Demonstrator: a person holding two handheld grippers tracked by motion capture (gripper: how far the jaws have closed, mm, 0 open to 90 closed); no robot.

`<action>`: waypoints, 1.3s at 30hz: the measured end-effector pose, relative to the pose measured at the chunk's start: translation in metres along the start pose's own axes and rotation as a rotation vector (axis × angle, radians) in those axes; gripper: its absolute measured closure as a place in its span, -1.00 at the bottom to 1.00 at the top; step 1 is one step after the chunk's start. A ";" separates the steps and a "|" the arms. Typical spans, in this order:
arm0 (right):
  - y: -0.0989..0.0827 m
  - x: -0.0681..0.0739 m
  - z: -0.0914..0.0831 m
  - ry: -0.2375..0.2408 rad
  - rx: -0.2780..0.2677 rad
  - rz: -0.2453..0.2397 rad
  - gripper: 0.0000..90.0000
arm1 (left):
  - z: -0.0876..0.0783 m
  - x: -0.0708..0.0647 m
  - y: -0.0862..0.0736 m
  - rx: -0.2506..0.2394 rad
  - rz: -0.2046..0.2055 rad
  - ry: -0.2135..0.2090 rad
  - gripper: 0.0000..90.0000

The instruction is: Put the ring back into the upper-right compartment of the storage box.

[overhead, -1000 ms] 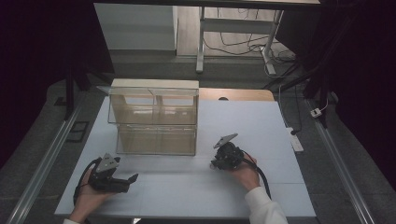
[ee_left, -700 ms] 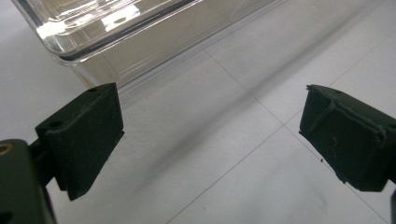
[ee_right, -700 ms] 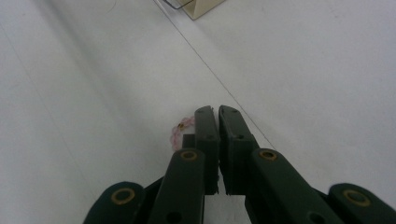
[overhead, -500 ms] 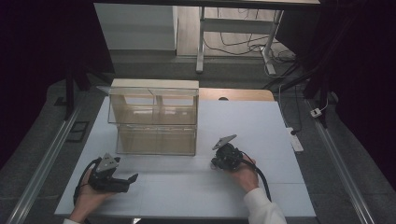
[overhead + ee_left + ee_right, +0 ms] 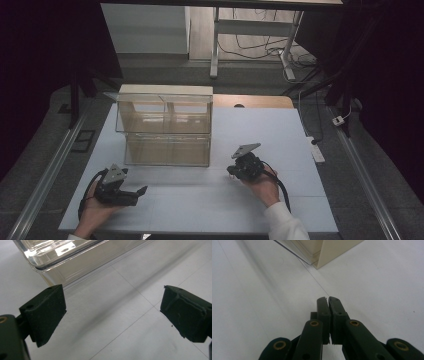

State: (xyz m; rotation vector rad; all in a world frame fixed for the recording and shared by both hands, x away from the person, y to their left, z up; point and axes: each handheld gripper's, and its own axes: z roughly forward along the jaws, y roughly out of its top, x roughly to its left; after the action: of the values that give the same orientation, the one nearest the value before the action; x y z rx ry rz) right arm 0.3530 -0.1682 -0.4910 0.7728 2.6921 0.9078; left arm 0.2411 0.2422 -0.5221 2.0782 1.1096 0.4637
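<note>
A clear two-tier plastic drawer box (image 5: 167, 131) with a cream top stands on the white table (image 5: 260, 130), left of centre. My left gripper (image 5: 137, 192) rests on the table at the front left, held by a hand, its jaws wide apart with nothing between them. In the left gripper view the pads (image 5: 43, 312) frame bare table, and the clear box's lower corner (image 5: 75, 262) lies ahead. My right gripper (image 5: 232, 172) sits right of the box's front corner, jaws pressed together and empty. The right gripper view has its closed tips (image 5: 328, 301) pointing at the box's cream corner (image 5: 332, 252).
A metal rail (image 5: 45, 175) runs along the table's left side and another (image 5: 370, 185) along the right. A power strip (image 5: 316, 149) lies at the right edge. Desk legs and cables (image 5: 250, 45) stand on the floor beyond the table.
</note>
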 end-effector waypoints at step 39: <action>0.032 0.009 -0.076 -0.001 -0.301 -0.020 0.94 | -0.002 0.000 0.000 -0.006 0.002 0.003 -0.86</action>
State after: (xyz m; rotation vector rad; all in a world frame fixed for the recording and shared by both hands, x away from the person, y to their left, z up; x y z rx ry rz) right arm 0.3331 -0.1804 -0.4116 0.6776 2.4733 1.2670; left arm 0.2403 0.2434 -0.5211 2.0738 1.1069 0.4703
